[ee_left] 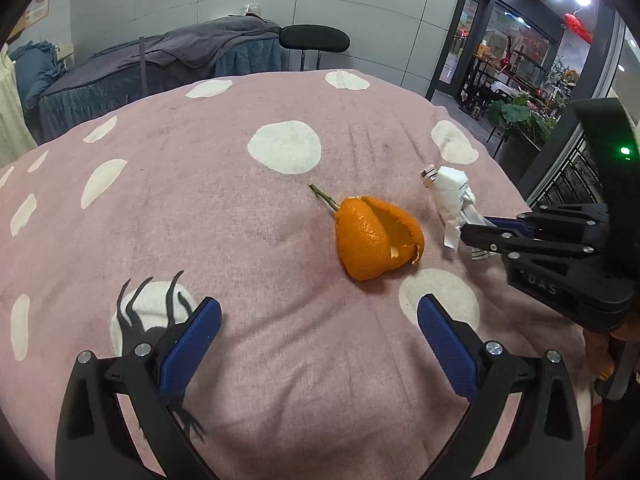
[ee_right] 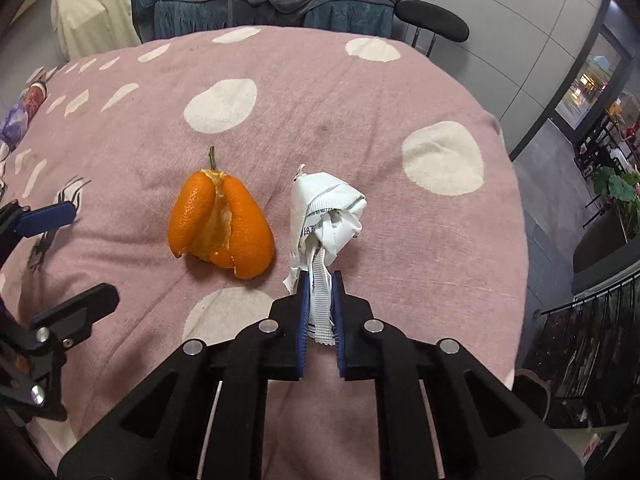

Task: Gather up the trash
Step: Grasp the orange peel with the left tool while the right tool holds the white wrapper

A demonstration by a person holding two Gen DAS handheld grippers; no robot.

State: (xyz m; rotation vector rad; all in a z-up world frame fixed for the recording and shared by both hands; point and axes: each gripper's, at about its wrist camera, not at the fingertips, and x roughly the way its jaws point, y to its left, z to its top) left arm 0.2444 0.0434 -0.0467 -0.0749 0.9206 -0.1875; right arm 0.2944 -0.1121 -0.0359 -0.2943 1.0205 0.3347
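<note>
The right gripper (ee_right: 321,280) is clamped on the near end of the crumpled white wrapper (ee_right: 328,208), whose long axis runs away from it, beside the orange peel (ee_right: 222,228), stem pointing away; the left gripper (ee_left: 319,320) stands apart over bare pink dotted cloth (ee_left: 200,208), well inside its edges

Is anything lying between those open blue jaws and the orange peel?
Nothing visible. Between the left gripper and the orange peel there is only bare pink spotted cloth. The crumpled white wrapper lies off to the peel's side, already pinched by the right gripper.
</note>
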